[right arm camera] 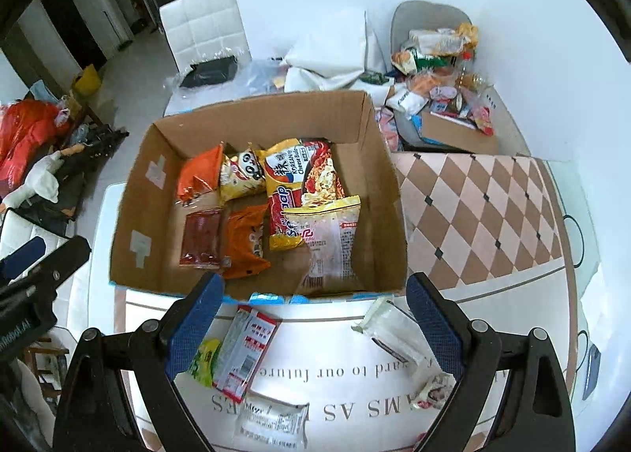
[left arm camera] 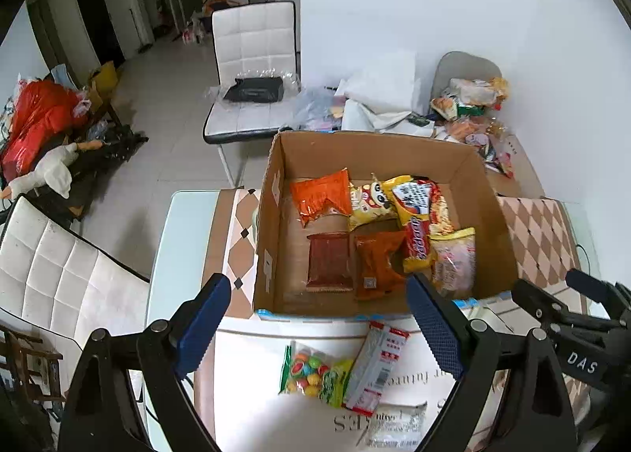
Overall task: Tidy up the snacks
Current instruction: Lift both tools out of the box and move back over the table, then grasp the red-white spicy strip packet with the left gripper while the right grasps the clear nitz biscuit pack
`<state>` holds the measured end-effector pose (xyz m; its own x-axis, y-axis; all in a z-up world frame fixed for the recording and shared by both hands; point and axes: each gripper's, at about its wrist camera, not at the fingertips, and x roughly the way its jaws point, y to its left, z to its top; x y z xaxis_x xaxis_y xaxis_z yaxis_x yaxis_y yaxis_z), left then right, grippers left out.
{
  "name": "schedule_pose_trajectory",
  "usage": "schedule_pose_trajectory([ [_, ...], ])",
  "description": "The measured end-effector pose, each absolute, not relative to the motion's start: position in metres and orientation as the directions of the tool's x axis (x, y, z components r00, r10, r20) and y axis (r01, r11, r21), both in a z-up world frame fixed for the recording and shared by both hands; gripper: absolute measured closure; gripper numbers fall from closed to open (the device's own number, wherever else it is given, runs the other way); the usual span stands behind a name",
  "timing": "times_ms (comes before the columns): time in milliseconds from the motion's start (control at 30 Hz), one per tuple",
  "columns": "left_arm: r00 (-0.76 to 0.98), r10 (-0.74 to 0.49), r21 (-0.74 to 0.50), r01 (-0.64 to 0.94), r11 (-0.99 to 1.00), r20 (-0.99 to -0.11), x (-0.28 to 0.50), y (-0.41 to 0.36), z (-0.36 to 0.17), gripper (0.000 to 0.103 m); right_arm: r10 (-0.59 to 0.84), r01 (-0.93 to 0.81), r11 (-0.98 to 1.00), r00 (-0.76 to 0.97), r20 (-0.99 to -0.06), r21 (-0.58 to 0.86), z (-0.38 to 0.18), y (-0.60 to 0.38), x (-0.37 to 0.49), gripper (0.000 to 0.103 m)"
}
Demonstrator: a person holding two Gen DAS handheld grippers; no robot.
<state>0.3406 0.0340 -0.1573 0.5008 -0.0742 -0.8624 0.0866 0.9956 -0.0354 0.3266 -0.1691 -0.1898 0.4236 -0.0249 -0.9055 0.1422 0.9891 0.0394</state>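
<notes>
Both jaws released and empty; I take the candy bag [left arm camera: 311, 371] flat by its middle, then into the box [left arm camera: 272, 223].

The left tool [left arm camera: 319, 318] has black triangular arms with round silver pivot screws and blue cross-hatched pads on its fingers [left arm camera: 205, 329]. The right tool [right arm camera: 315, 318] is built alike: black frame, silver screws, blue textured pads. Its body bears white letters "DAS".
</notes>
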Motion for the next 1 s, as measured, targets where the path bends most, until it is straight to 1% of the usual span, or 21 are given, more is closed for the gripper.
schedule_pose_trajectory([
  [333,0.528,-0.093,-0.079,0.05,0.996,-0.844,0.287,0.046,-0.132,0.012,0.006,0.113,0.991,0.487,-0.874,0.069,-0.148,-0.162,0.277,0.007],
  [467,0.526,-0.076,-0.062,0.044,0.997,-0.847,0.267,0.049,-0.134,0.012,0.023,0.108,0.99,0.49,-0.871,0.087,-0.141,-0.159,0.257,0.007],
  [567,0.494,-0.065,-0.048,0.048,0.998,-0.867,0.253,0.049,-0.149,0.012,0.04,0.127,0.986,0.47,-0.882,0.113,-0.151,-0.163,0.237,0.007],
  [667,0.429,-0.057,-0.034,0.06,0.998,-0.902,0.249,0.045,-0.174,0.012,0.055,0.172,0.975,0.416,-0.908,0.138,-0.176,-0.174,0.218,0.007],
  [800,0.329,-0.035,-0.006,0.089,0.996,-0.944,0.251,0.035,-0.216,0.012,0.086,0.25,0.955,0.289,-0.953,0.162,-0.231,-0.194,0.202,0.007],
  [900,0.266,-0.015,0.013,0.104,0.994,-0.964,0.255,0.029,-0.244,0.012,0.138,0.284,0.941,0.173,-0.975,0.183,-0.28,-0.197,0.194,0.007],
  [1000,0.236,0.031,0.058,0.112,0.992,-0.971,0.255,0.028,-0.264,0.012,0.223,0.331,0.915,0.061,-0.973,0.23,-0.336,-0.187,0.188,0.007],
])
